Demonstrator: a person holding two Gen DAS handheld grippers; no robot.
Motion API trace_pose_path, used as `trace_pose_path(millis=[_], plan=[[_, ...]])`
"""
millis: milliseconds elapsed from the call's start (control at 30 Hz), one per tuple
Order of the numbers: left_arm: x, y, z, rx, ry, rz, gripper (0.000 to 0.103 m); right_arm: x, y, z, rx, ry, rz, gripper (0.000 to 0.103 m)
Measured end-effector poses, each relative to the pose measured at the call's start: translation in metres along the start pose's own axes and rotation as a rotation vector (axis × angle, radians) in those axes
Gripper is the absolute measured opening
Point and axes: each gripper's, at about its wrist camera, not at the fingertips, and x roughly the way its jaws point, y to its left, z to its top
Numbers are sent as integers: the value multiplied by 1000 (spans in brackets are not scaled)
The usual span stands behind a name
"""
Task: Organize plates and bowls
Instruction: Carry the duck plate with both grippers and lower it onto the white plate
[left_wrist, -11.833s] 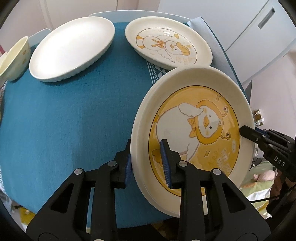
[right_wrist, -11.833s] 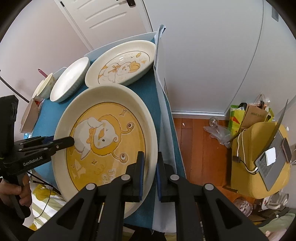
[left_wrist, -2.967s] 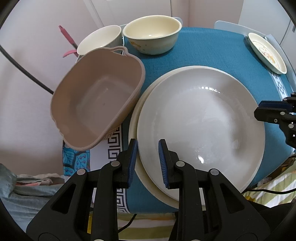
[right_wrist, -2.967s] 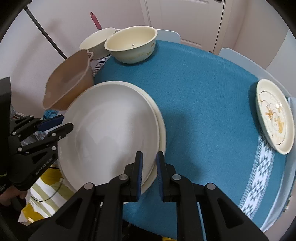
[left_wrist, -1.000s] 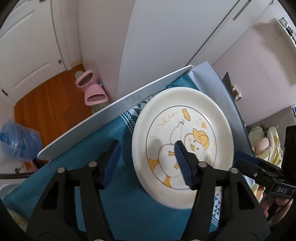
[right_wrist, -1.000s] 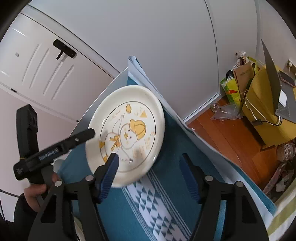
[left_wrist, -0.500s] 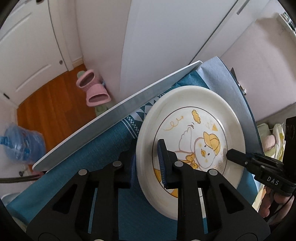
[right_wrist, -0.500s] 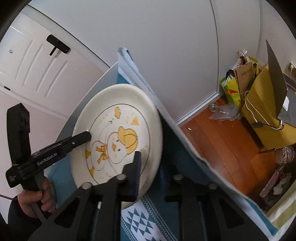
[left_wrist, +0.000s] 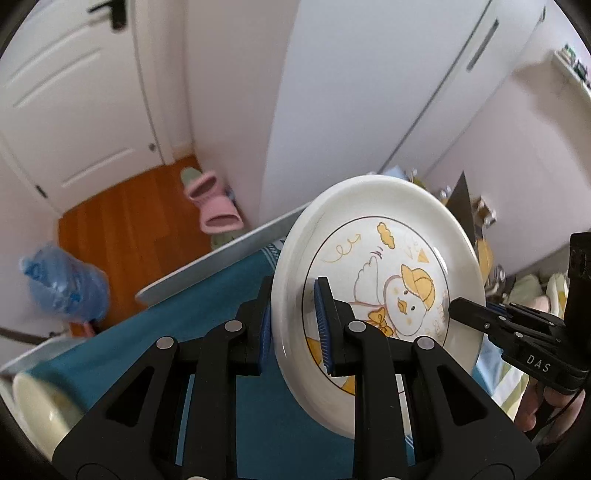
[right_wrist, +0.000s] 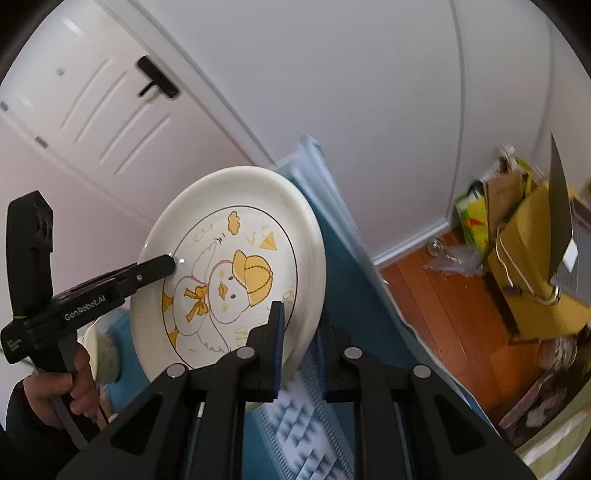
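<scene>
A cream plate with a yellow duck drawing (left_wrist: 373, 258) (right_wrist: 229, 266) hangs tilted above the blue tablecloth (left_wrist: 207, 314). My left gripper (left_wrist: 293, 325) is shut on its left rim, one blue pad on top, the other under the rim. My right gripper (right_wrist: 299, 350) is shut on the opposite rim. In the left wrist view the right gripper (left_wrist: 458, 308) reaches in from the right; in the right wrist view the left gripper (right_wrist: 168, 264) comes in from the left, held by a hand (right_wrist: 51, 398). A cream bowl (left_wrist: 37, 410) sits blurred at the lower left.
The table's far edge (left_wrist: 221, 254) lies just beyond the plate, with a wooden floor (left_wrist: 122, 229), pink slippers (left_wrist: 214, 206) and a blue water jug (left_wrist: 62, 284) below. A white door (right_wrist: 92, 92) and wall stand behind. A yellow chair with bags (right_wrist: 524, 277) is at the right.
Both grippers went from open around the plate's rims to shut on them. The plate has since risen off the tablecloth and tilted.
</scene>
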Motion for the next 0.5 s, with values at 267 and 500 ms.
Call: trace_pose_path(millis=[267,500], plan=[[-134,17,-57,-111,-131,77,19,-61,79,-28,-201,-26,43,14],[-217,50,-141,-228,-171,157,19,-73,140,-85,-324,38,133,14]])
